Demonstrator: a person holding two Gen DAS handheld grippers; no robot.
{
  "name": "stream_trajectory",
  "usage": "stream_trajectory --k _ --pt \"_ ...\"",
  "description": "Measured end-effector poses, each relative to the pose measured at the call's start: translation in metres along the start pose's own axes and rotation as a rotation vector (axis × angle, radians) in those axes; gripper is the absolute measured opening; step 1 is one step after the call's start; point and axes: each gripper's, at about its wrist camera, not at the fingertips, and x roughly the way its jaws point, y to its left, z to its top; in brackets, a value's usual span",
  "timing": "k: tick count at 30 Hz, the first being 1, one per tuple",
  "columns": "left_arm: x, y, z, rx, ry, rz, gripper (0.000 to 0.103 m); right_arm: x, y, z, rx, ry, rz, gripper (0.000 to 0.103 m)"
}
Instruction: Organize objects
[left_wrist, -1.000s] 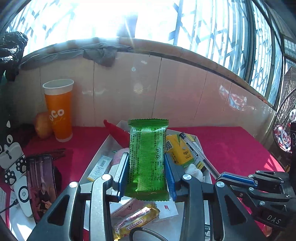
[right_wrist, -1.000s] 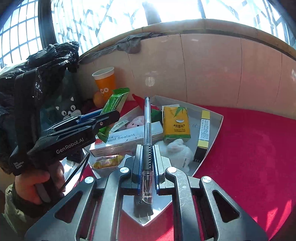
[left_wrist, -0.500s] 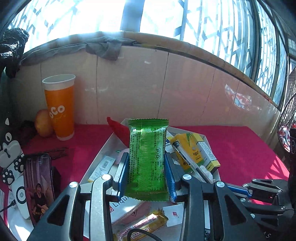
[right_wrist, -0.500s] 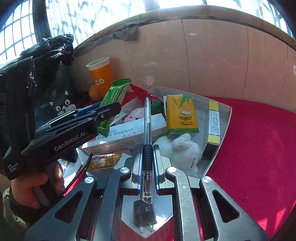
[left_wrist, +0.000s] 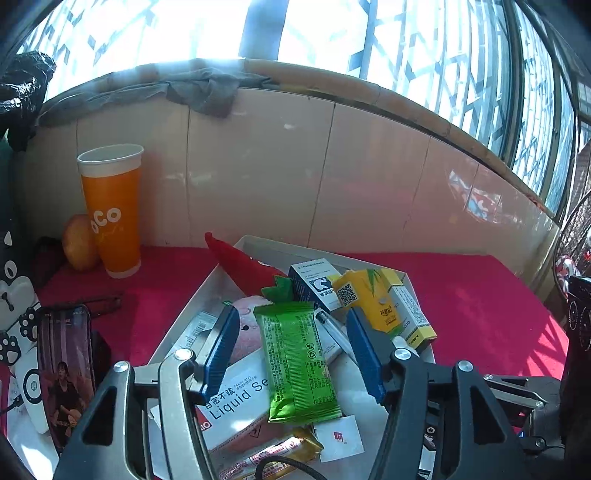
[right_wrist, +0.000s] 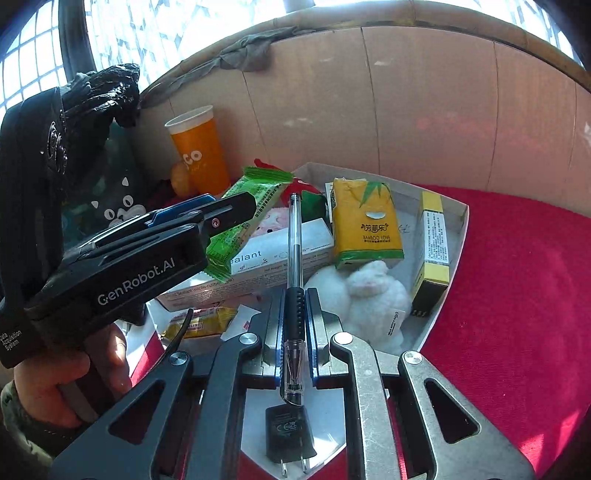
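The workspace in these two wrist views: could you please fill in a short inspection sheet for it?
Surface: red cloth with a white tray on it.
Job's things: green packet lying on a sealant box in the tray; pen held above the tray.
Clutter: yellow tissue pack, white plush toy, orange cup, phone, charger plug.
Tongs: left tongs opening, pads clear of the packet; right tongs shut on the pen.
Cables: black cable at the tray's near edge.
Surroundings: tiled wall, bright windows.
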Motion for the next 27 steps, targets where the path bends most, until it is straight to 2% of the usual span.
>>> stream_trajectory --k 1,2,3,4,6,9,14,15,16,23,27 --pt "-0.001 -0.001 0.0 0.004 -0.007 0.016 0.092 0.0 0.001 -0.001 -0.008 -0.005 -0.011 0.016" --pt "-0.003 -0.003 0.0 0.012 -0.018 0.028 0.103 0.0 0.002 -0.002 -0.016 -0.011 -0.023 0.022" --pt "-0.006 -0.004 0.0 0.02 -0.033 0.036 0.103 -0.001 0.002 -0.003 -0.02 -0.02 -0.035 0.039" --pt "-0.009 -0.006 0.0 0.027 -0.047 0.043 0.103 -0.003 0.002 -0.004 -0.022 -0.031 -0.046 0.06" --pt "-0.014 -0.008 0.003 0.027 -0.055 0.05 0.103 -0.009 0.002 -0.004 -0.026 -0.054 -0.061 0.081" --pt "-0.02 -0.011 0.005 0.015 -0.066 0.051 0.103 -0.016 0.004 -0.005 -0.048 -0.075 -0.089 0.083" --pt "-0.035 -0.017 0.003 0.002 -0.084 0.039 0.103 -0.021 0.003 -0.013 -0.046 -0.075 -0.079 0.091" --pt "-0.037 -0.018 0.003 0.001 -0.087 0.037 0.103 -0.021 0.003 -0.015 -0.046 -0.074 -0.079 0.1" --pt "-0.04 -0.019 0.002 0.0 -0.089 0.037 0.103 -0.022 0.003 -0.016 -0.045 -0.075 -0.082 0.103" --pt "-0.059 -0.028 0.0 -0.011 -0.131 0.035 0.103 -0.041 -0.002 -0.02 -0.025 -0.112 -0.086 0.103" --pt "-0.078 -0.022 0.003 -0.062 -0.176 0.042 0.103 -0.058 -0.009 -0.022 -0.01 -0.141 -0.095 0.103"
